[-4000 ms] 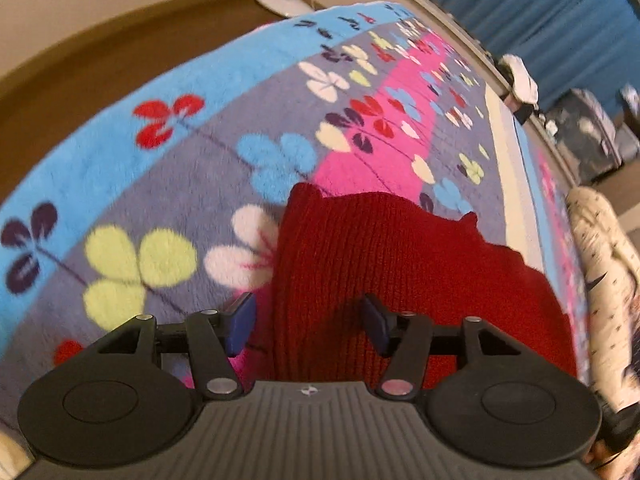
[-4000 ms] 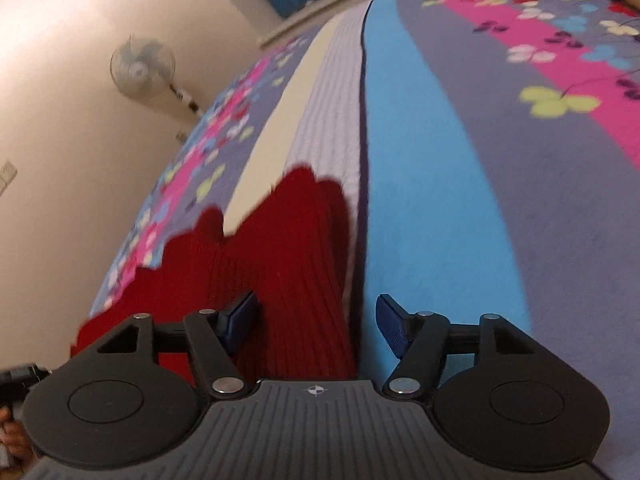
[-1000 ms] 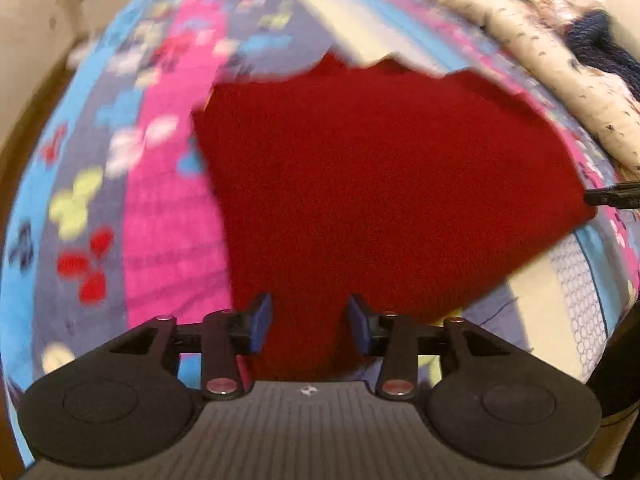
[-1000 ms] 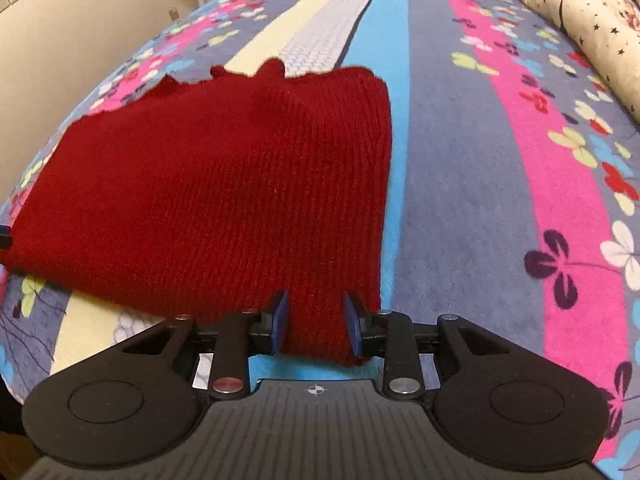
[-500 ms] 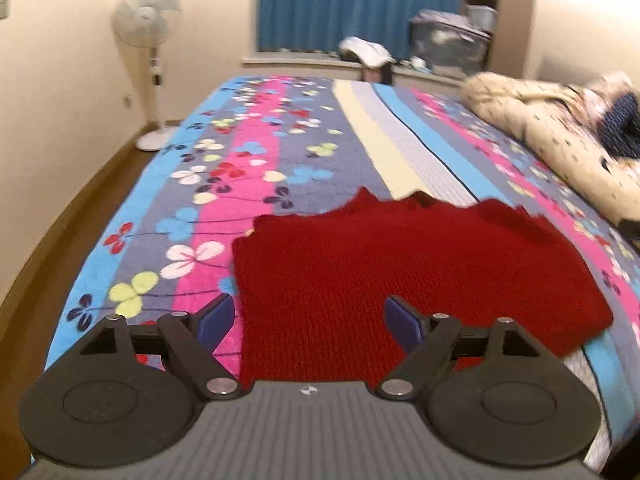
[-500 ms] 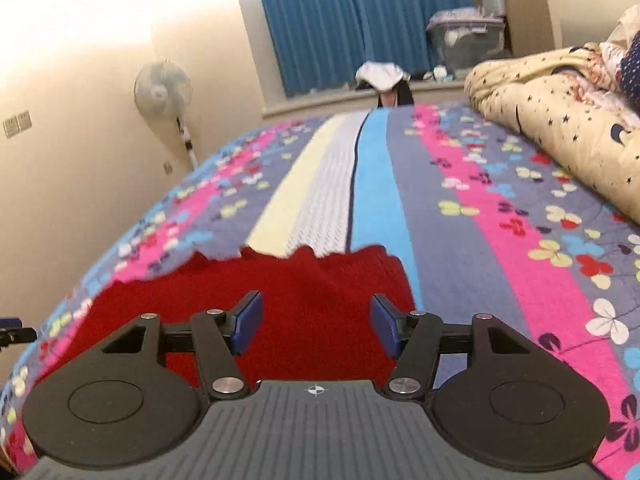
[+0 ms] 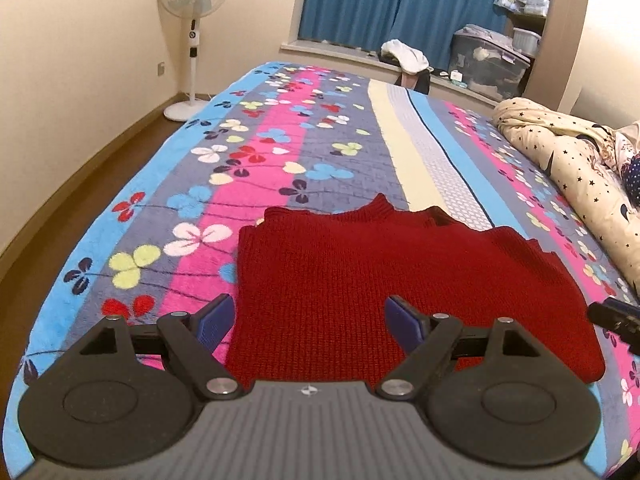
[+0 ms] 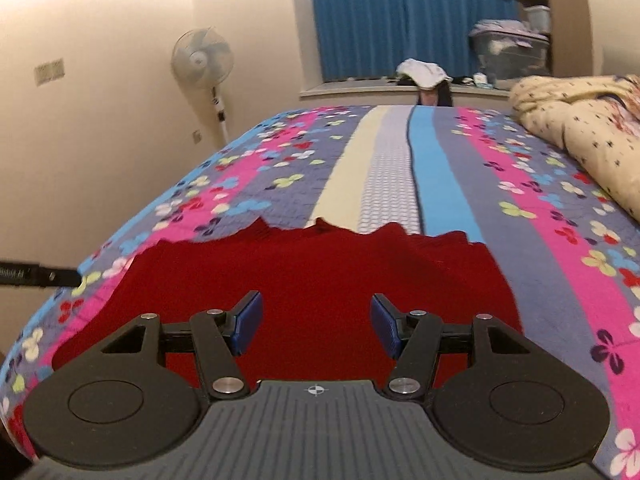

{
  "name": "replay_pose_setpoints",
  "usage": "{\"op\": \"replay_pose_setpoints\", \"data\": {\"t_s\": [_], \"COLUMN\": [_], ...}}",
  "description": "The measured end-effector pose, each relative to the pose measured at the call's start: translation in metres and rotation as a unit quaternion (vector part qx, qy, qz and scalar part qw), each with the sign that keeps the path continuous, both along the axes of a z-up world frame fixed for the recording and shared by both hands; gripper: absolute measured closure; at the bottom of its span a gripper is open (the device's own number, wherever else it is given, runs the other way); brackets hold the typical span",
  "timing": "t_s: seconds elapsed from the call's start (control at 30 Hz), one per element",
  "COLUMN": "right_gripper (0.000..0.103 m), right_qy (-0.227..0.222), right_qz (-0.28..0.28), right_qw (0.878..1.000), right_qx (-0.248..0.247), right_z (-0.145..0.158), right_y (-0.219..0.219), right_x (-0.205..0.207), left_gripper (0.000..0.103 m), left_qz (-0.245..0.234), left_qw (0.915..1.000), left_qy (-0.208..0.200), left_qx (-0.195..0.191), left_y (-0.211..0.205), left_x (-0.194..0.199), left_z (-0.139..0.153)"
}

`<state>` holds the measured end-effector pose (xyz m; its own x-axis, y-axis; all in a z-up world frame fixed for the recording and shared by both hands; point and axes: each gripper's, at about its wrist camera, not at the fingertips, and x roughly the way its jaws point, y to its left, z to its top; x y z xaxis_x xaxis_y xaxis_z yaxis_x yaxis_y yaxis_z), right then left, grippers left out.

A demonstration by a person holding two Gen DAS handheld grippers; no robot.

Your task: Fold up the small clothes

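My left gripper [image 7: 308,322] hangs above the near edge of the red knitted sweater [image 7: 384,280], its blue-padded fingers [image 7: 214,318] spread wide with nothing between them. They have just been opening, and the knit lies flat below them, not pinched. The left pad sits over the sweater's left border, where red meets the pink stripe of the bedspread [image 7: 256,148]; the other pad is over the red cloth, near its middle.

My right gripper [image 8: 316,324] is likewise parted, its fingers [image 8: 248,320] apart and empty after just opening. Both pads hover over the sweater [image 8: 320,272], which fills the view below them and runs out past both sides.

The sweater lies folded and flat across the flowered bedspread [image 8: 444,184] at the near end of the bed, its wavy far edge toward the window. A black tip of the right gripper [image 7: 614,316] shows at the sweater's right corner in the left view; the left one [image 8: 36,274] shows at the left edge of the right view.
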<state>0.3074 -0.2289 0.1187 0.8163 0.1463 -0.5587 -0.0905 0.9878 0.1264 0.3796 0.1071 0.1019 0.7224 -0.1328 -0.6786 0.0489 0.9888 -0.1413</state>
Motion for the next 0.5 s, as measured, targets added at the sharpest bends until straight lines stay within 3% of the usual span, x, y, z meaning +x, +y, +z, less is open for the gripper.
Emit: {"op": "replay_pose_setpoints", "data": {"t_s": [0.1,0.17,0.23,0.27,0.33,0.47,0.5], "right_gripper": [0.043,0.057,0.089,0.095,0.098,0.097,0.097], "right_qy": [0.002,0.004,0.005,0.003,-0.005,-0.020,-0.023], "right_qz": [0.012,0.027,0.053,0.064,0.084,0.141,0.156], "right_qw": [1.000,0.999,0.998,0.998,0.996,0.988,0.985], "right_qx": [-0.015,-0.021,-0.022,-0.022,-0.032,-0.066,-0.074], "right_z": [-0.004,-0.008,-0.011,-0.012,-0.014,-0.024,-0.026], "right_y": [0.018,0.033,0.048,0.055,0.072,0.111,0.122], "right_x": [0.002,0.003,0.002,0.001,-0.003,-0.013,-0.016], "left_gripper": [0.017,0.017,0.019,0.021,0.029,0.060,0.063], "left_qz": [0.007,0.019,0.035,0.045,0.055,0.062,0.064], "left_qw": [1.0000,0.9998,0.9992,0.9986,0.9980,0.9976,0.9974], "left_qy": [-0.004,-0.008,-0.004,0.000,0.008,0.026,0.029], "left_qx": [0.002,-0.006,-0.021,-0.028,-0.029,-0.014,-0.016], "left_y": [0.001,0.010,0.021,0.028,0.038,0.055,0.060], "left_x": [0.001,0.003,0.007,0.008,0.011,0.017,0.018], "left_z": [0.000,0.001,0.001,0.000,-0.002,-0.008,-0.009]}}
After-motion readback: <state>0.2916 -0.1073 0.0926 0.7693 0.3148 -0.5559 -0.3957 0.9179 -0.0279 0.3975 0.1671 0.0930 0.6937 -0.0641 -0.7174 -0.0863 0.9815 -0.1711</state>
